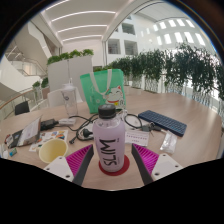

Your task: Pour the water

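Observation:
A clear bottle point(109, 138) with a pink cap and a white label reading "SLIM" stands upright on a red round coaster point(100, 168) on the wooden table point(190, 150). My gripper point(110, 163) is open, and the bottle stands between its two fingers with a small gap at each side. The magenta pads point(80, 160) flank the bottle's lower half. A yellow cup point(52, 150) sits on the table to the left, just beyond the left finger. A small clear glass point(166, 142) stands to the right, past the right finger.
Behind the bottle are a green bag point(103, 85), a white box point(68, 97), cables and small items point(40, 128). A dark flat keyboard-like device point(163, 122) lies at the right. Potted plants point(170, 70) line the back of the bright hall.

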The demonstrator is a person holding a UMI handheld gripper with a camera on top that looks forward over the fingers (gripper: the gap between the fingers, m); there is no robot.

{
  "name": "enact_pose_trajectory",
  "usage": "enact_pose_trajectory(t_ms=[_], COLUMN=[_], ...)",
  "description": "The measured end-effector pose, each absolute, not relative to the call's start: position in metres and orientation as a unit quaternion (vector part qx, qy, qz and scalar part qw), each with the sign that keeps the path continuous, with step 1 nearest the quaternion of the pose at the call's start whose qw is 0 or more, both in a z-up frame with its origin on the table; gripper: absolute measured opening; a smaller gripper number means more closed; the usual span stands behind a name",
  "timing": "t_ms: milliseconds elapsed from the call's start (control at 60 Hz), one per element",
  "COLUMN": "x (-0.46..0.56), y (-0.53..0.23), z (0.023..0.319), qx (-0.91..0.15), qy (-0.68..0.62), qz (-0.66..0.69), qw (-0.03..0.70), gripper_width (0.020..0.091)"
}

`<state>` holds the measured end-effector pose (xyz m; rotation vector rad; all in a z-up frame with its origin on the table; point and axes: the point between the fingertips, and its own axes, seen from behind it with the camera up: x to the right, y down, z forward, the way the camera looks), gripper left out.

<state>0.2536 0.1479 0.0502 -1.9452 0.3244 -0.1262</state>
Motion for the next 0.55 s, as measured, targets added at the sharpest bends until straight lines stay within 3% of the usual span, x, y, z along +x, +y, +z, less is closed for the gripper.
enact_pose_trajectory(t_ms=[550], x=[0.094], y=[-0.132], z=[0.246], qx=[-0.785], qy=[0.168], qz=[-0.108], qw=[0.587], gripper_width=[0.0839])
